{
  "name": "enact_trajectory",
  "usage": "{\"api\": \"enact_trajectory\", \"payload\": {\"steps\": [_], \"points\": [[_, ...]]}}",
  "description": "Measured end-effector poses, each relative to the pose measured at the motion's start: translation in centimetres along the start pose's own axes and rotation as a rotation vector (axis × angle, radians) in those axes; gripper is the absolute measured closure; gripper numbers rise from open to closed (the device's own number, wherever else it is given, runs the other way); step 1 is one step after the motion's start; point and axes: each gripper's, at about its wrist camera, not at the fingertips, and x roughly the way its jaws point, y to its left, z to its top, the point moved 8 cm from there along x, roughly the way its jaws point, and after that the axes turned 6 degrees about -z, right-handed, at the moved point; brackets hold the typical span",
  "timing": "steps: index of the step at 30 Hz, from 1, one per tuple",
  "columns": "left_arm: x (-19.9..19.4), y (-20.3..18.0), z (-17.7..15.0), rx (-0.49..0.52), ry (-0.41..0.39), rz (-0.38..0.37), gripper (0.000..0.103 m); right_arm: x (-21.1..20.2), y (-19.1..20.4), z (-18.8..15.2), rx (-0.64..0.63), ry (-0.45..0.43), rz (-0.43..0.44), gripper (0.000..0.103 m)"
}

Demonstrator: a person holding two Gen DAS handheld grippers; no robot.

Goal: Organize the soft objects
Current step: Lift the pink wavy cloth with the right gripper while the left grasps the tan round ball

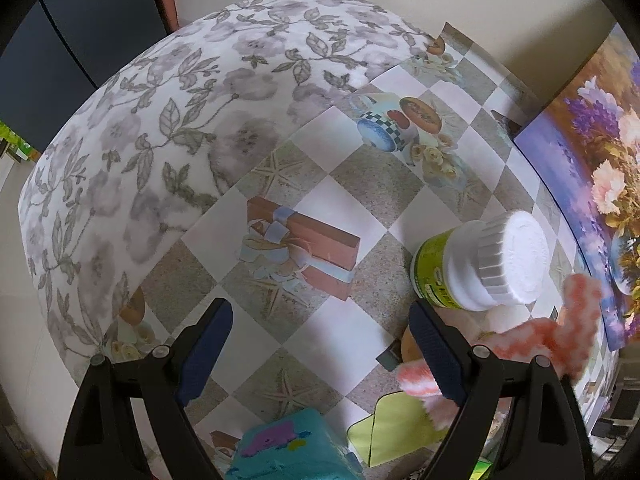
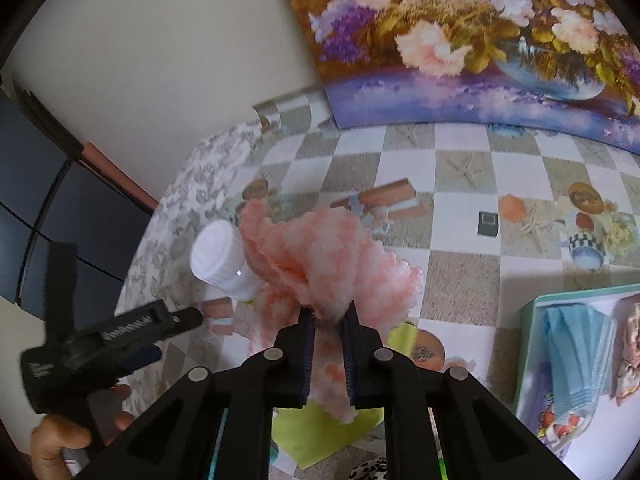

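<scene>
Right gripper (image 2: 328, 316): jaws nearly closed, pinching a fluffy pink cloth (image 2: 320, 256) between the blue-padded fingers (image 2: 308, 344), cloth lifted clear of the table. Fingers point forward and slightly down.

Left gripper (image 1: 316, 344): jaws spread wide, nothing between the pads (image 1: 206, 354); held low over the table, tilted downward. From the right wrist view its black body sits off to the left, gripped by a bare hand (image 2: 60, 440) with fingers wrapped around the handle.
</scene>
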Motion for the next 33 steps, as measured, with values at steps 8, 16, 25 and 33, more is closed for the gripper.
{"api": "enact_trajectory", "payload": {"steps": [8, 16, 25, 33], "points": [[0.6, -1.5, -0.7, 0.049, 0.018, -0.009, 0.013, -2.6, -2.7, 1.7, 0.034, -0.064, -0.064, 0.089], [1.9, -4.6, -2.3, 0.141, 0.056, -0.014, 0.013, -3.2, -7.2, 1.7, 0.113, -0.037, -0.117, 0.089], [3.5, -8.1, -4.4, 0.265, 0.076, 0.015, 0.014, -0.7, -8.7, 0.0, 0.102, 0.056, -0.172, 0.089], [4.9, -9.0, -5.5, 0.304, 0.094, 0.034, 0.023, 0.6, -8.5, -0.9, 0.090, 0.099, -0.171, 0.089]]}}
